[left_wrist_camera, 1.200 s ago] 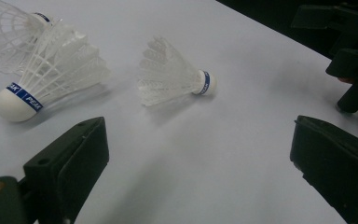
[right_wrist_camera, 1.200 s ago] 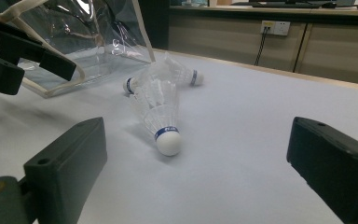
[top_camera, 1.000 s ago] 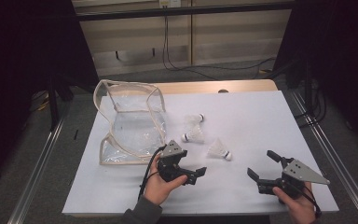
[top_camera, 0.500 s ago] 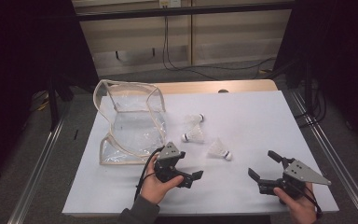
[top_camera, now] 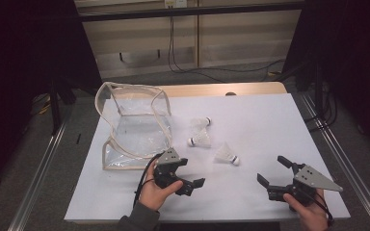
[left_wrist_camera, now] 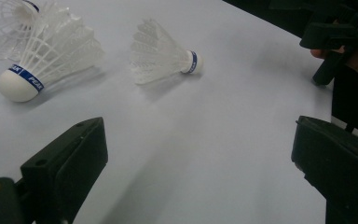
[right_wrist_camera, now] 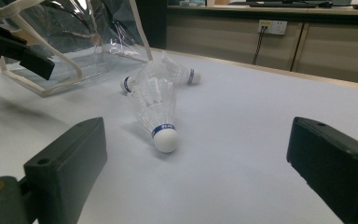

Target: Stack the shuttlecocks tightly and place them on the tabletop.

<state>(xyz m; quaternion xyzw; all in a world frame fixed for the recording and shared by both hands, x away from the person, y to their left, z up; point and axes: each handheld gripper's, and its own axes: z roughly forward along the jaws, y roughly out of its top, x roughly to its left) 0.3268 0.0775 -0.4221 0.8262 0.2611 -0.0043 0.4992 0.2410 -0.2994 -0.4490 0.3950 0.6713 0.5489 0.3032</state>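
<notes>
Three white shuttlecocks lie on the white table (top_camera: pixel 270 120): a far one (top_camera: pixel 201 123), a middle one (top_camera: pixel 200 140) and a near one (top_camera: pixel 226 155). A clear plastic bag (top_camera: pixel 135 125) stands open to their left. My left gripper (top_camera: pixel 190 173) is open in front of the bag, its jaws pointing right toward the near shuttlecock (left_wrist_camera: pixel 163 53) and the middle one (left_wrist_camera: pixel 42 56). My right gripper (top_camera: pixel 273 171) is open at the front right, with nothing between its jaws. It faces the near shuttlecock (right_wrist_camera: pixel 158 112), cork toward it, with the bag (right_wrist_camera: pixel 74 42) behind.
Metal rails run along both sides of the table. A wooden strip edges its far side, with cables and a wall socket (right_wrist_camera: pixel 270 26) beyond. In the left gripper view the right gripper (left_wrist_camera: pixel 335 37) shows at the upper right.
My left gripper has drifted slightly left and toward the table's front edge. The right gripper, the shuttlecocks and the bag have stayed where they were.
</notes>
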